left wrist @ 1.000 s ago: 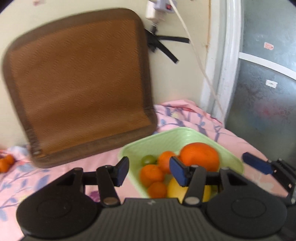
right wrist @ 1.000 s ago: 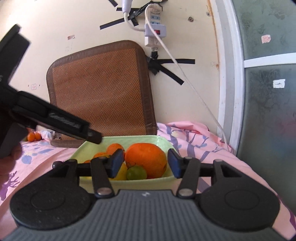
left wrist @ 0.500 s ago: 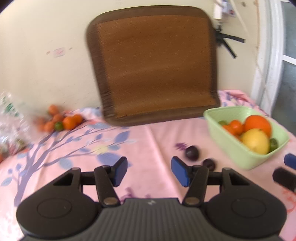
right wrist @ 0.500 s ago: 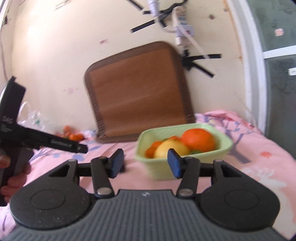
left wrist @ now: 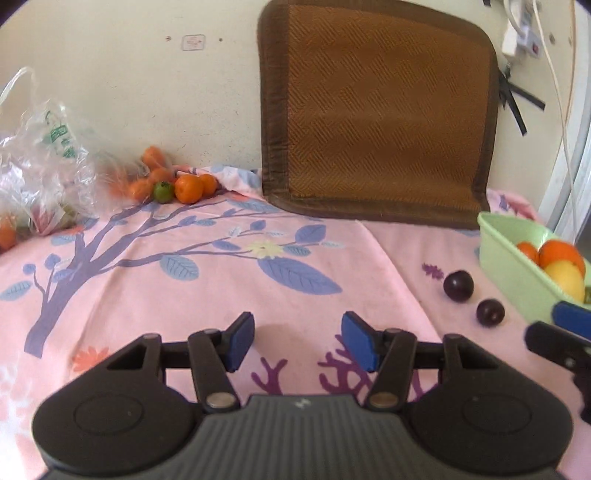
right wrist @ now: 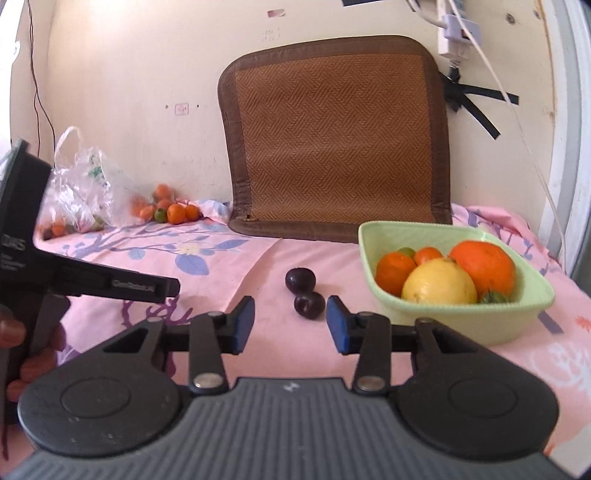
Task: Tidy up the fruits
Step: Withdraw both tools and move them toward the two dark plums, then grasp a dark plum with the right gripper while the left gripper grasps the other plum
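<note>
A light green bowl (right wrist: 517, 317) holds oranges, a yellow fruit and small green fruits; it also shows at the right edge of the left wrist view (left wrist: 506, 258). Two dark plums lie on the pink cloth left of it (right wrist: 300, 280), (right wrist: 308, 305), also in the left wrist view (left wrist: 458, 286), (left wrist: 489, 312). A pile of small oranges with one green fruit (left wrist: 173, 186) lies at the far left by the wall. My left gripper (left wrist: 297, 339) is open and empty above the cloth. My right gripper (right wrist: 290, 325) is open and empty, just before the nearer plum.
A clear plastic bag (left wrist: 40, 147) with fruit lies at the far left. A brown woven cushion (left wrist: 376, 110) leans on the wall behind the cloth. A power strip and cables (right wrist: 456, 33) hang at the right. The left gripper's body (right wrist: 74, 280) shows in the right wrist view.
Both grippers have pulled back and swung left from the bowl. The plums, the orange pile and the plastic bag have come into view. Both stay open.
</note>
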